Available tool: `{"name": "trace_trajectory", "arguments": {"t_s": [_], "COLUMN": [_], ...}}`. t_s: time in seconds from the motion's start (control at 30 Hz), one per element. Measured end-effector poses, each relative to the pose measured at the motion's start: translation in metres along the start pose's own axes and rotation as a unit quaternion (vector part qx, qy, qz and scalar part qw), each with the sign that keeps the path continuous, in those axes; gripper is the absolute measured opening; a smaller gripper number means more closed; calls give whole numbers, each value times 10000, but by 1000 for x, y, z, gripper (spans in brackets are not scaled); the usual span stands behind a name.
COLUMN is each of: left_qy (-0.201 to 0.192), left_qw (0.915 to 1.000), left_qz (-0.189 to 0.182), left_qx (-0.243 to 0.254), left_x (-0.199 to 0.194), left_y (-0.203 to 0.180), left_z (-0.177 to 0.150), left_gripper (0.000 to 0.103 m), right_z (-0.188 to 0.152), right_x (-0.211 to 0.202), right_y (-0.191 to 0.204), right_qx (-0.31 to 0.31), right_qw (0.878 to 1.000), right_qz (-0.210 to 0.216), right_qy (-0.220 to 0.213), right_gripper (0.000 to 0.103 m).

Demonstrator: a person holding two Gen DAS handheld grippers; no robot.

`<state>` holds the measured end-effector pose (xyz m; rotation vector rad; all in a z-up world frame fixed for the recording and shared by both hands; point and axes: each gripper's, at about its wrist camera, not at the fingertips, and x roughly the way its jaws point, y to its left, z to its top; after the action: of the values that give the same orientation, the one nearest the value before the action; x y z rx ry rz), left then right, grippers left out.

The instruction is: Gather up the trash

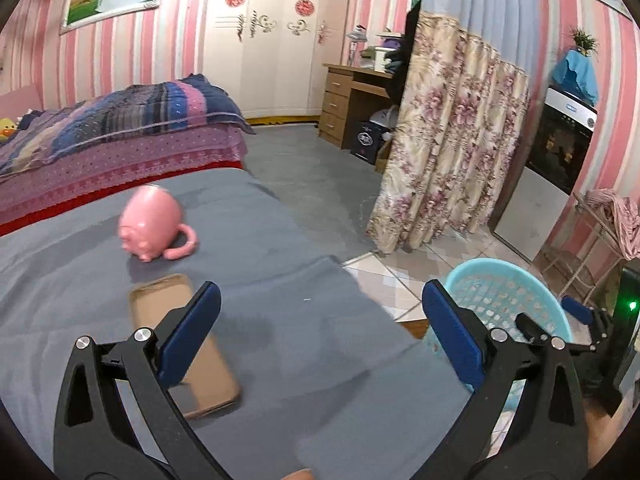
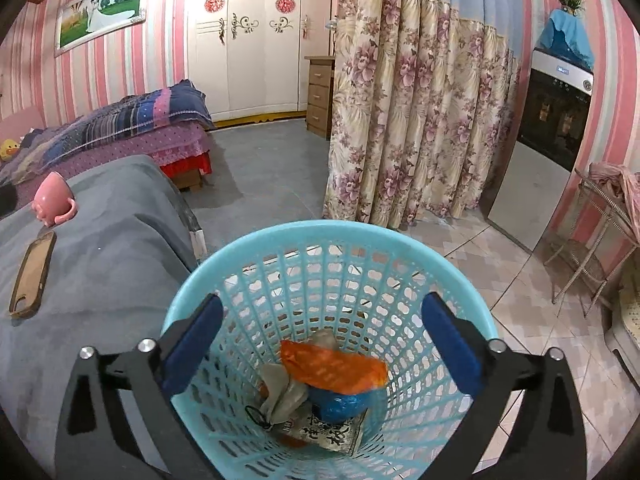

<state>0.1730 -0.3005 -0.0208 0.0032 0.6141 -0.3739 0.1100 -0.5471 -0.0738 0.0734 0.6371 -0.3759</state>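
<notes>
1. My right claw (image 2: 322, 340) hangs with its jaws spread wide over the blue basket (image 2: 476, 312), nothing between the pads. The trash sits at the bottom: an orange wrapper (image 2: 336, 368) on top of a blue bag (image 2: 340, 404), crumpled paper (image 2: 280, 394) and a printed sheet (image 2: 332, 432).

2. My left claw (image 1: 320, 336) is also wide open and empty, aimed across the grey-covered counter (image 1: 280, 240). The pink mug (image 1: 154, 222) and the phone case (image 1: 200, 364) lie there, the case partly under the left finger.

3. From here I see no loose trash left on the counter; the risk, as I judge it, is grabbing something that is not trash. The case is closest to my left claw and could be swept up by mistake.

4. The mug lies on its side on soft cloth. A careless pass could send it rolling off the edge onto the tiled floor (image 2: 520, 280).

5. The basket stands just beside the counter's edge. A nudge on the rim from my right claw while pulling out could tip it and spill the load.
</notes>
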Motion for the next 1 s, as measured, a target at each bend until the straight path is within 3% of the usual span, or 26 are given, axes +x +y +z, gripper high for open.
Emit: {"name": "trace_trajectory", "arguments": {"t_s": [0.17,0.37,0.6,1.0], "left_qy": [-250,-488,-451,-301], "left_qw": [9991,9963,9931,9912], "left_qz": [242,674,1061,1235], "left_qx": [-241,-234,-222,-375], "left_x": [-38,-91,-139,-165], "left_y": [31,59,90,115], "left_z": [0,-18,-51,-93], "left_gripper": [97,97,97,97], "right_z": [4,3,-8,-23], "right_x": [-19,-58,-95,-154], "right_y": [16,47,95,165], "right_qx": [-84,-48,-282,-542], "right_qw": [9999,9990,9959,9892], "right_qz": [-3,288,701,1067], "right_qy": [-94,-340,-494,-851], "right_gripper": [98,98,98,98]}}
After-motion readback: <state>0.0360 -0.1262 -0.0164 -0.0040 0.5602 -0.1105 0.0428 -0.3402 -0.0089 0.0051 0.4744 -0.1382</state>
